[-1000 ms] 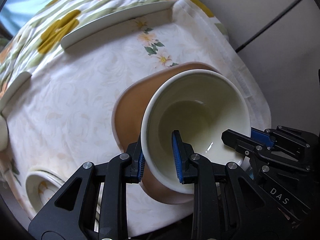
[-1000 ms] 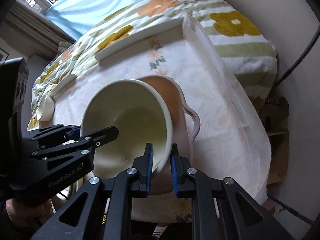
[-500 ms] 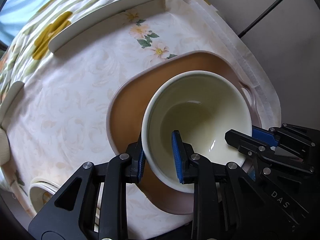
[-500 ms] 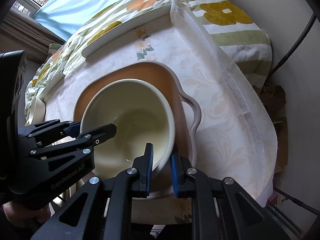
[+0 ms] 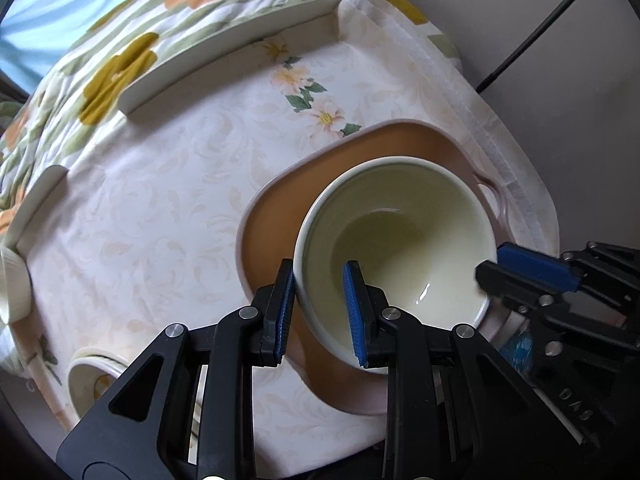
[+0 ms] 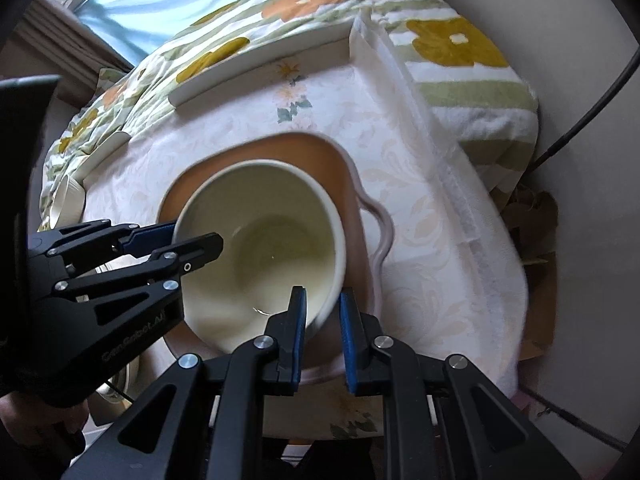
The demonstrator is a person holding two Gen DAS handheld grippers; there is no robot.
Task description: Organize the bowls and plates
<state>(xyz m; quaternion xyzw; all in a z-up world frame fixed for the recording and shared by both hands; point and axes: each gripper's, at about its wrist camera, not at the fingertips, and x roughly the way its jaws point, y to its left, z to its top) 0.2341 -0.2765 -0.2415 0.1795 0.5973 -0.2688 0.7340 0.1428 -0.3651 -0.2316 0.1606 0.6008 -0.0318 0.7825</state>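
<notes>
A cream bowl [image 5: 404,236] sits on or just above an orange-brown plate [image 5: 280,216] with a pale pink rim and handle. My left gripper [image 5: 320,304] is shut on the bowl's near rim, one finger inside and one outside. My right gripper [image 6: 322,320] straddles the opposite rim of the same bowl [image 6: 264,248], its jaws slightly apart around the wall. The plate also shows in the right wrist view [image 6: 344,184]. Each gripper appears in the other's view.
A floral cloth [image 5: 160,200] covers the table. A small patterned bowl [image 5: 94,380] sits at the near left edge. White plate rims [image 5: 224,60] lie at the back. A flowered blanket [image 6: 452,52] and a wall lie beyond.
The bowl has come down over the orange plate with both grippers on it. The right gripper's jaws now stand slightly wider around the rim.
</notes>
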